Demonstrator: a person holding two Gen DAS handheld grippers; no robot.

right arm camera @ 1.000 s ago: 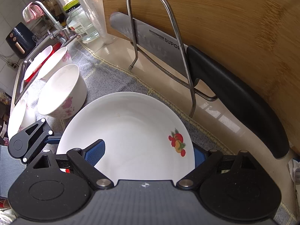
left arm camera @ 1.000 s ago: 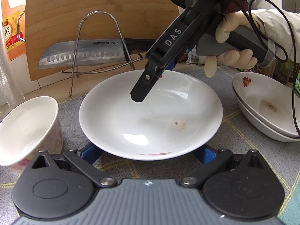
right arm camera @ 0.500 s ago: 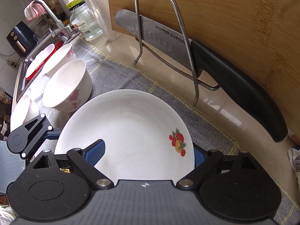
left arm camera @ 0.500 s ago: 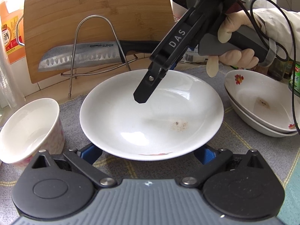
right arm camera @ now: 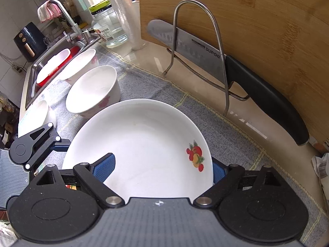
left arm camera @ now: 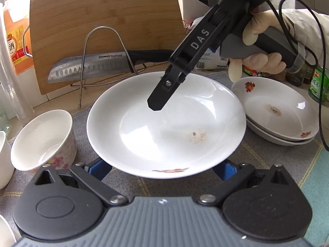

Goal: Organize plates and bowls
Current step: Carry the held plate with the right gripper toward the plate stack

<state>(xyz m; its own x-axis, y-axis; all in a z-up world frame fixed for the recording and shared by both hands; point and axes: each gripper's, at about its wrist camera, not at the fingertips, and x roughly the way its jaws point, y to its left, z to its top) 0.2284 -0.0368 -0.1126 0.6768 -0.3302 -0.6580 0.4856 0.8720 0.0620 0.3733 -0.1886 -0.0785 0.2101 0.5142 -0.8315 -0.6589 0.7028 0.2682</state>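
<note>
A white plate (left arm camera: 166, 127) with a fruit print and a brown stain is held above the grey mat. My right gripper (right arm camera: 163, 167) is shut on its far rim, one blue pad above and one below; it shows in the left wrist view (left arm camera: 164, 94) reaching down onto the plate. My left gripper (left arm camera: 162, 167) is open, its blue pads under the plate's near rim on either side. The plate also fills the right wrist view (right arm camera: 144, 148). A stack of two matching plates (left arm camera: 277, 113) lies to the right. A floral bowl (left arm camera: 43, 140) stands to the left.
A wire rack (left arm camera: 102, 61) with a cleaver (left arm camera: 90, 65) stands before a wooden cutting board (left arm camera: 102, 20) at the back. More bowls (right arm camera: 82, 63) and a sink (right arm camera: 53, 61) lie left in the right wrist view. Bottles (left arm camera: 316, 82) stand far right.
The plate, held by my right gripper, has moved away from the rack and toward the stack of plates on the right. Both grippers moved with it.
</note>
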